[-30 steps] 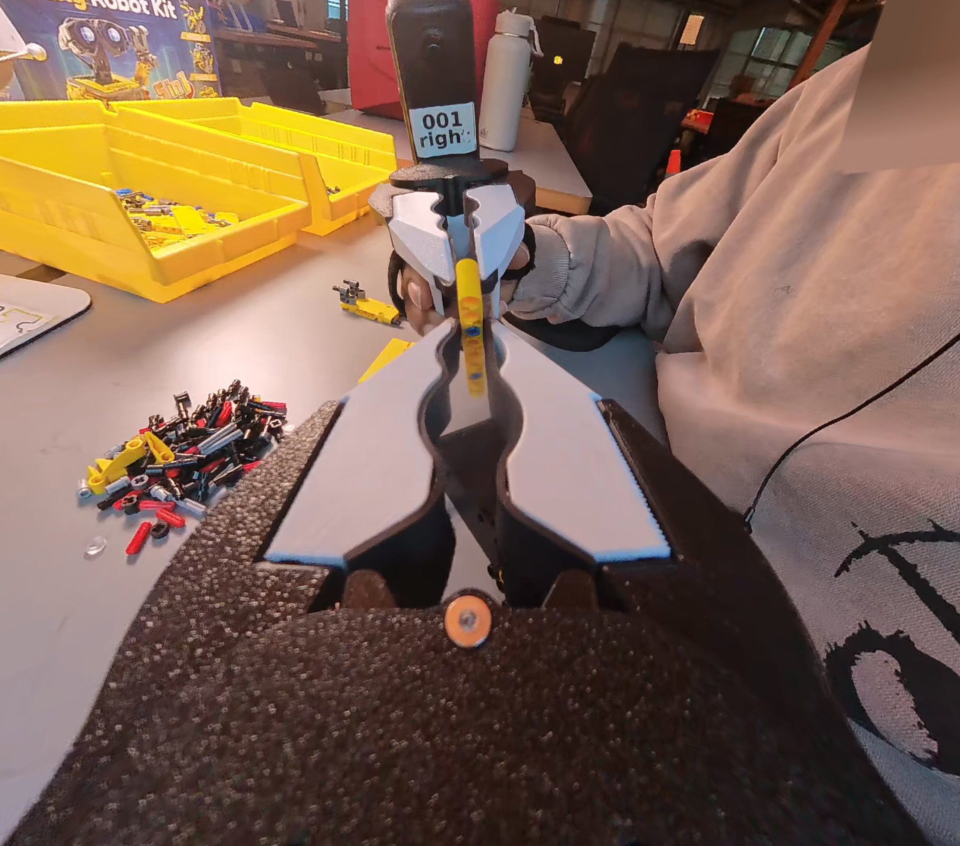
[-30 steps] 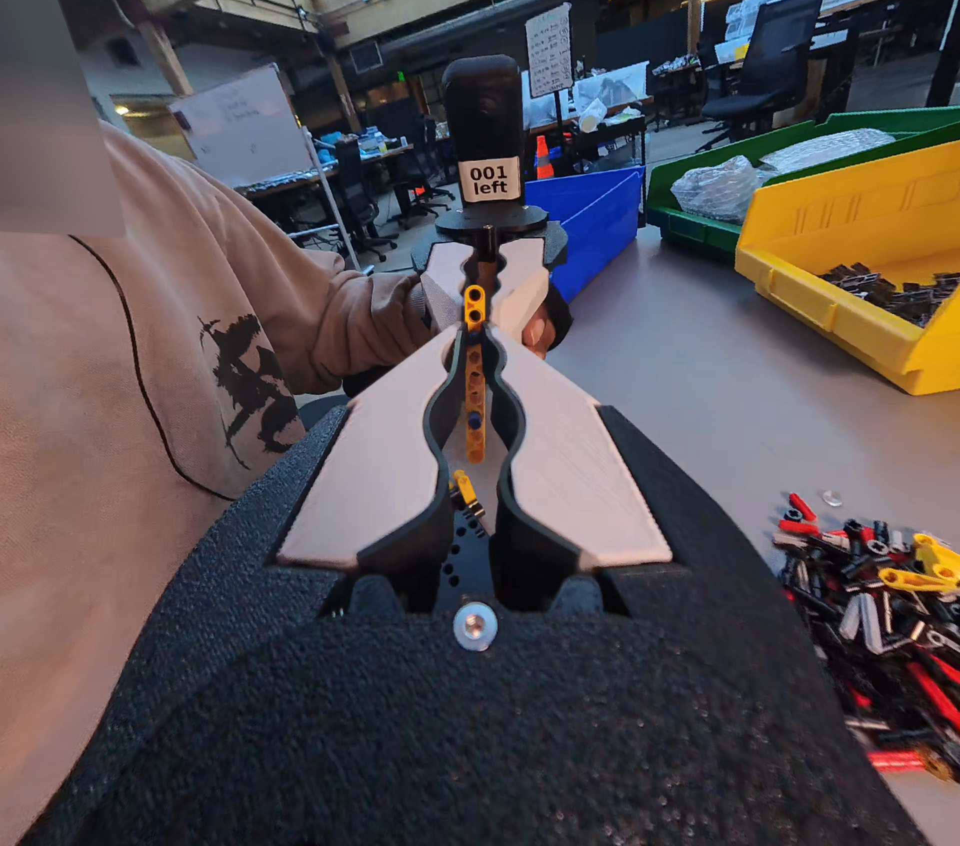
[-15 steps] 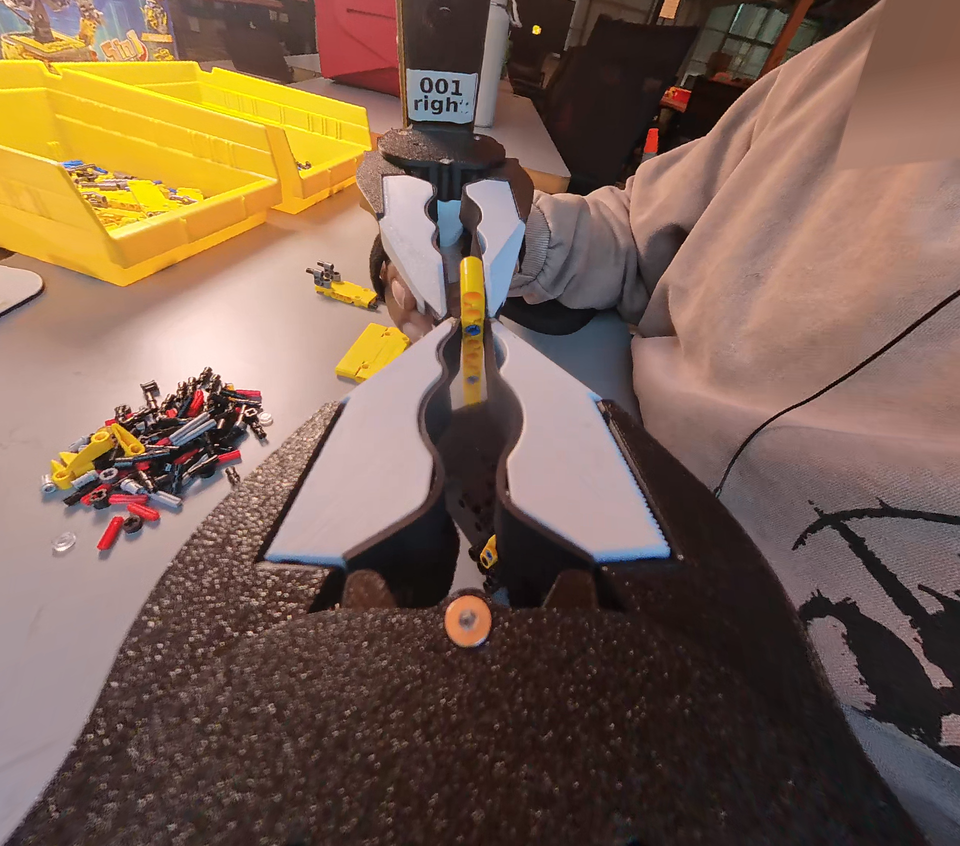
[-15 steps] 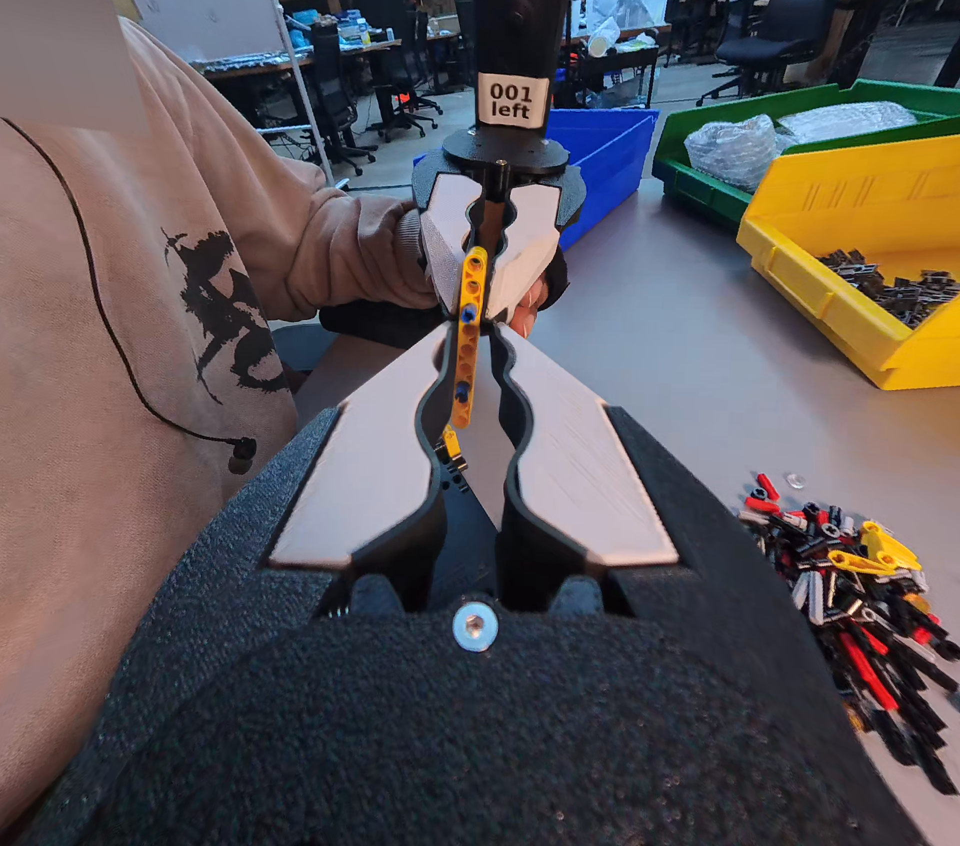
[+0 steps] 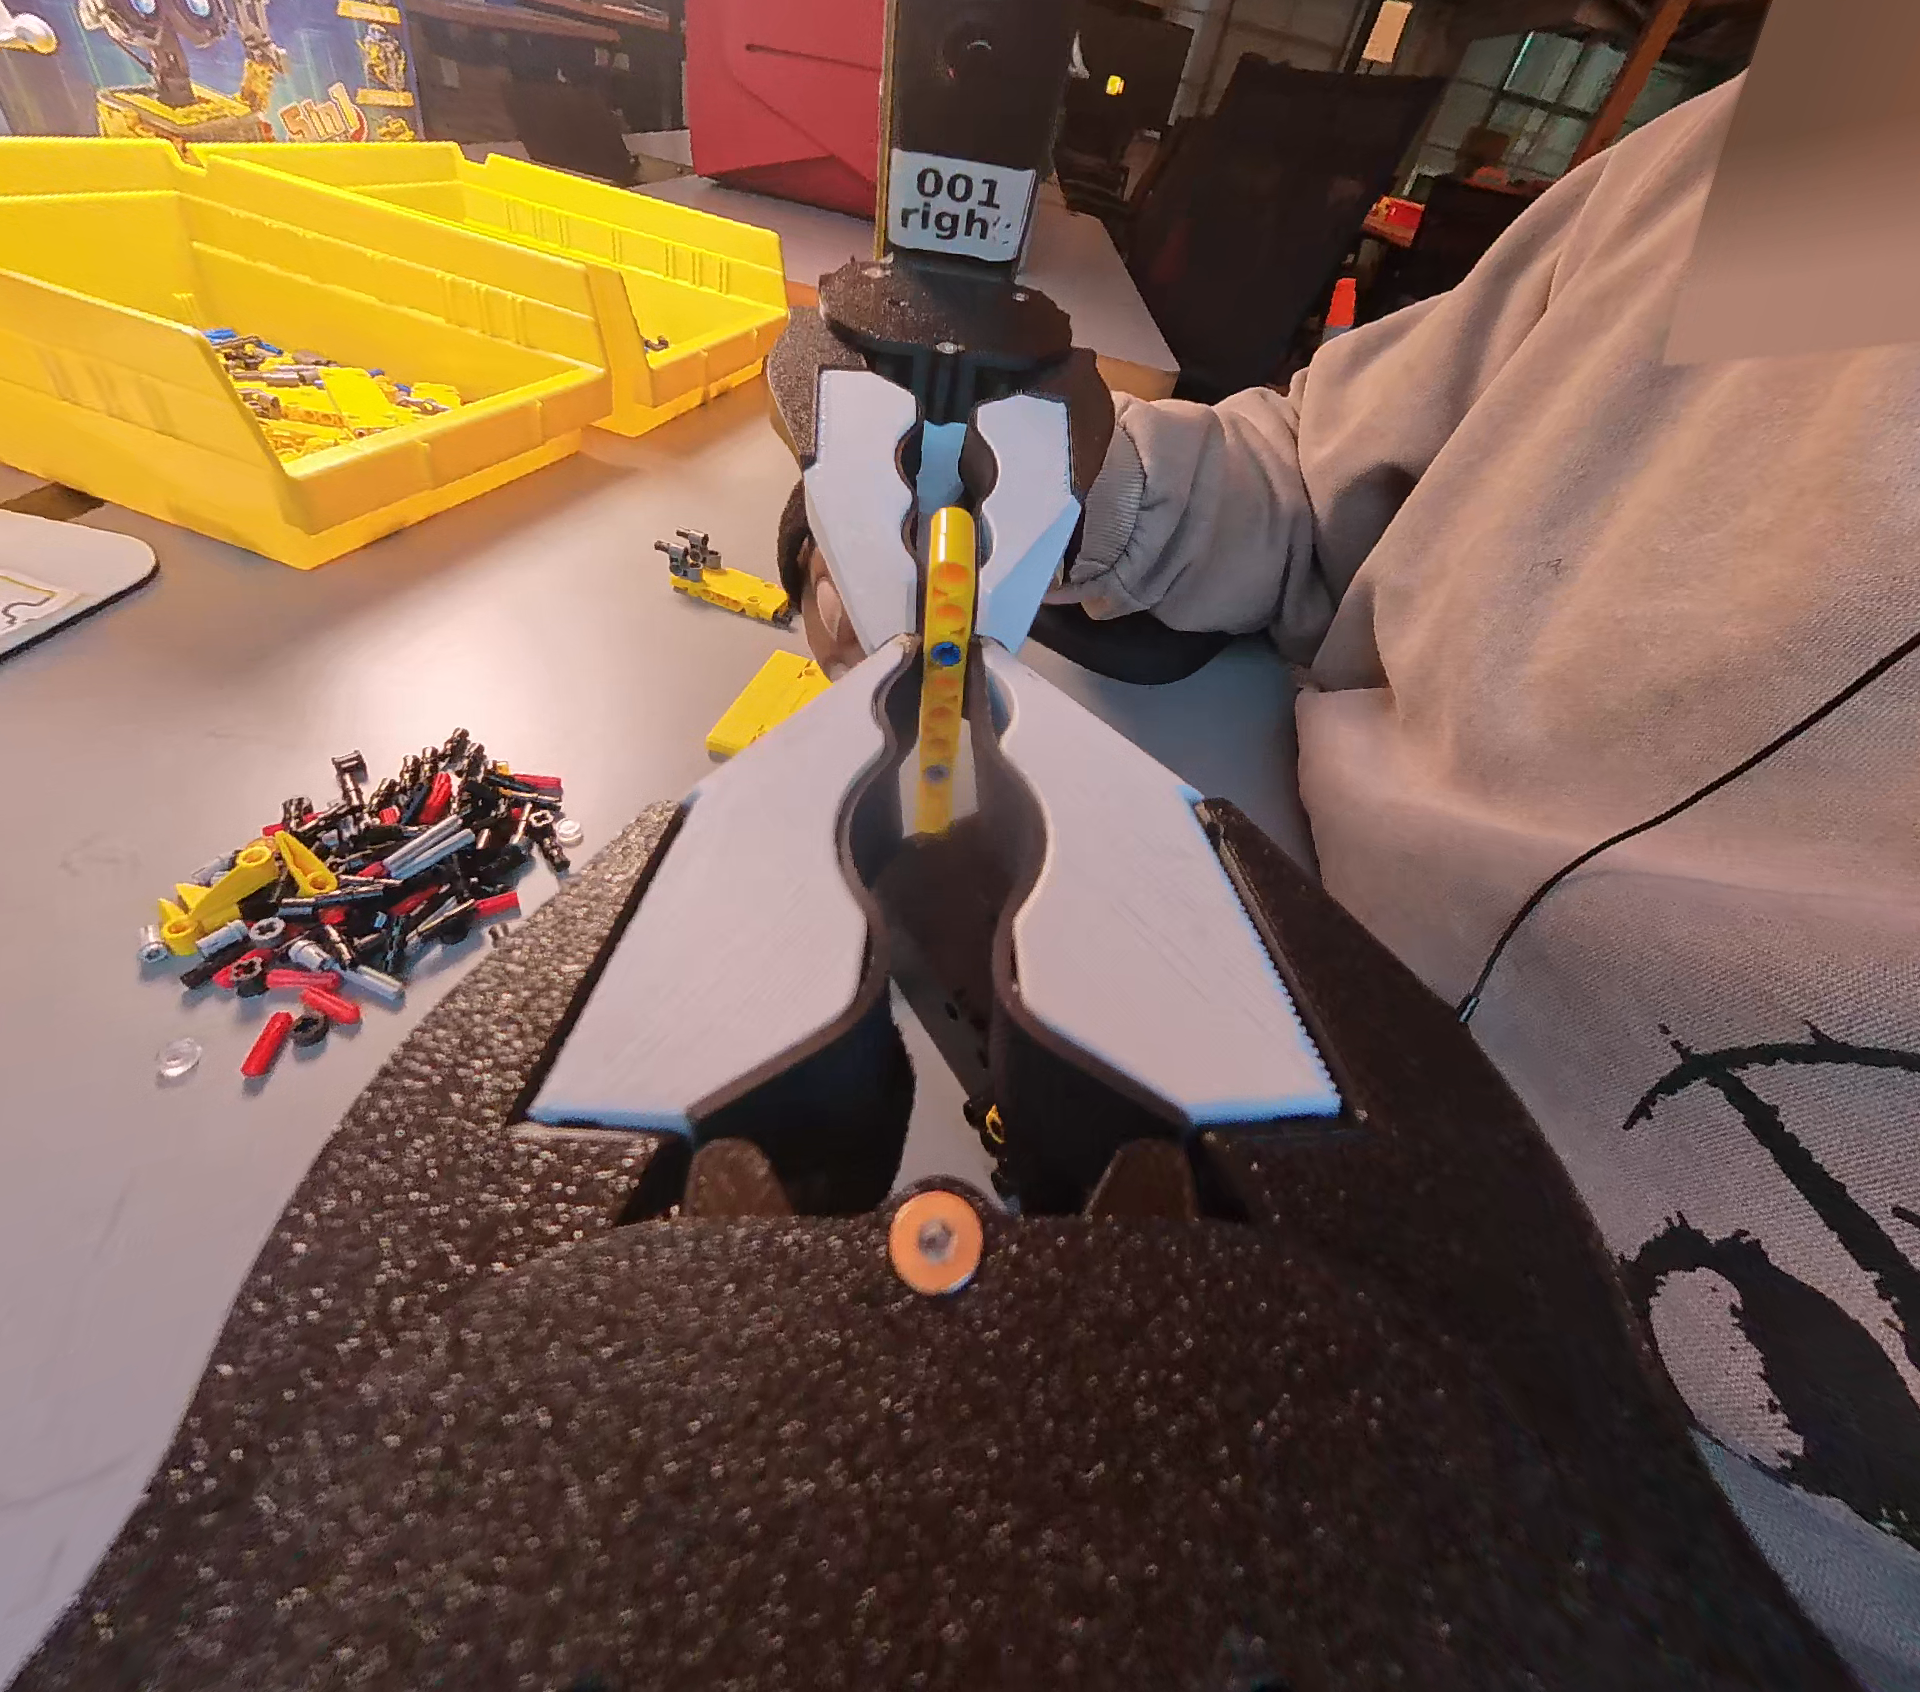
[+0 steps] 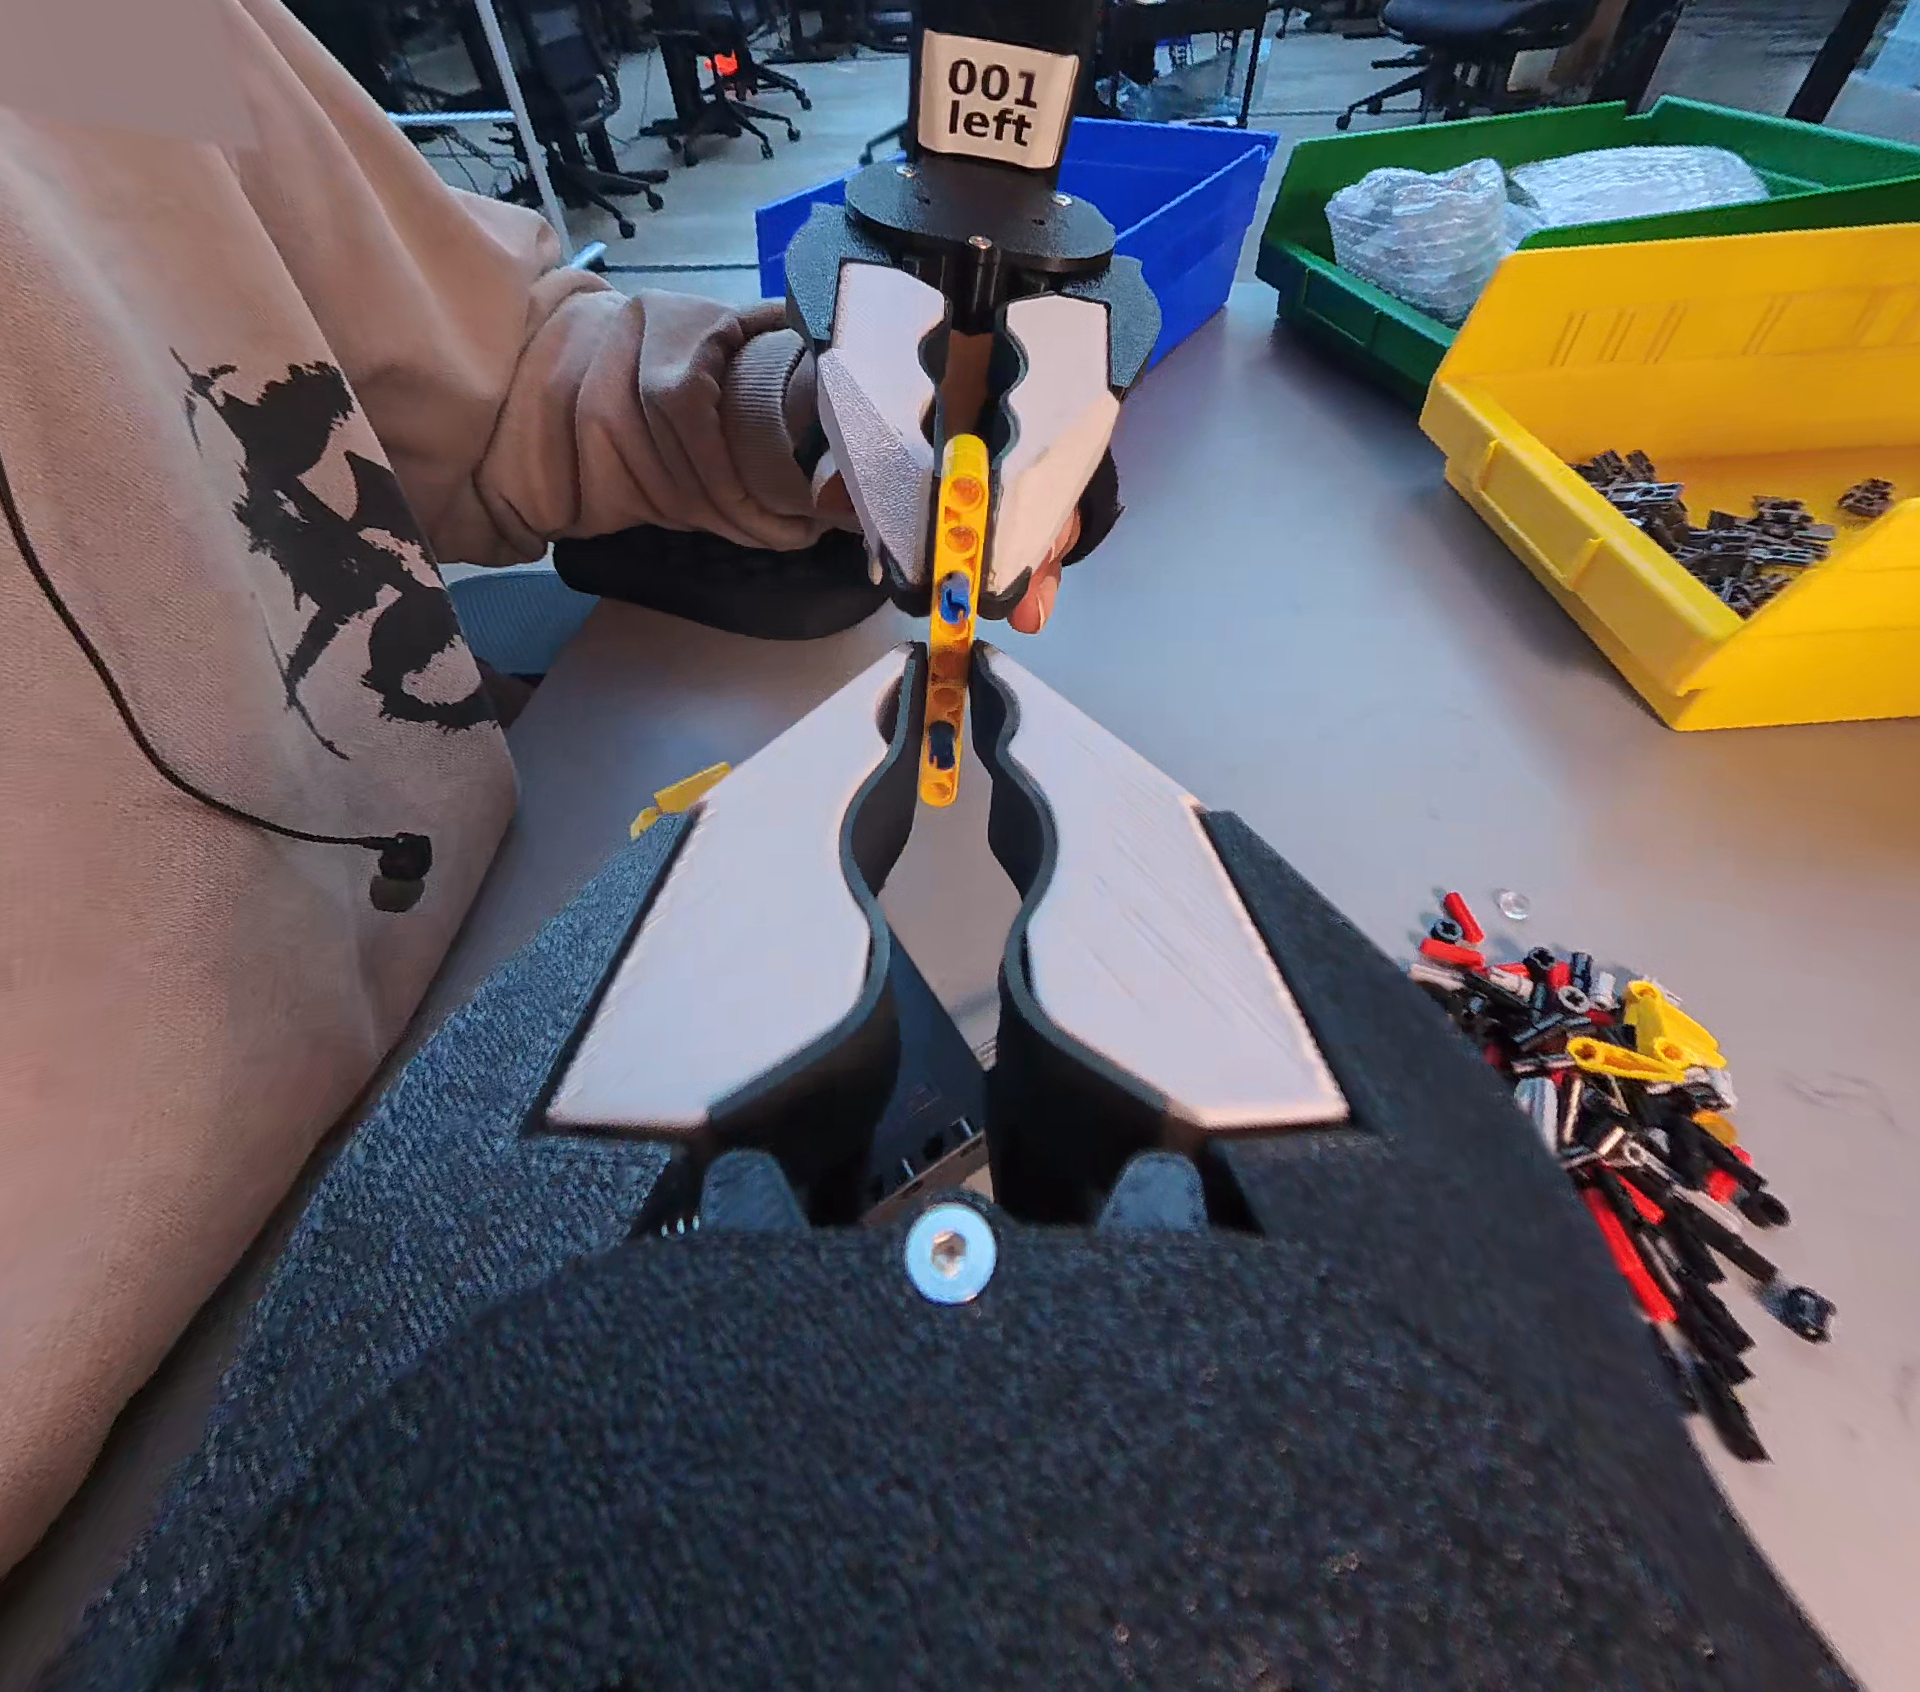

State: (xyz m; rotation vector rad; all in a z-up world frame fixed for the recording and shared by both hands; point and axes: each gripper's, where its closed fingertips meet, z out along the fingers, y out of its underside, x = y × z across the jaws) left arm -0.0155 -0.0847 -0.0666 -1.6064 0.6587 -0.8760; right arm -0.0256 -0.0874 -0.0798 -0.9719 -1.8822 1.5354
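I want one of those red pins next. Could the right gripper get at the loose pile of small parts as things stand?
Probably not yet: the right gripper is shut on the yellow beam. The pile lies unblocked on the table.

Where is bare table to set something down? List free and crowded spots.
Free: grey tabletop between the yellow plastic bins and the heap of small black, red and yellow parts; also beside the yellow bin of black pieces. Crowded: the heap, and the flat yellow plate by the left gripper and right gripper, both shut on the yellow holed beam.
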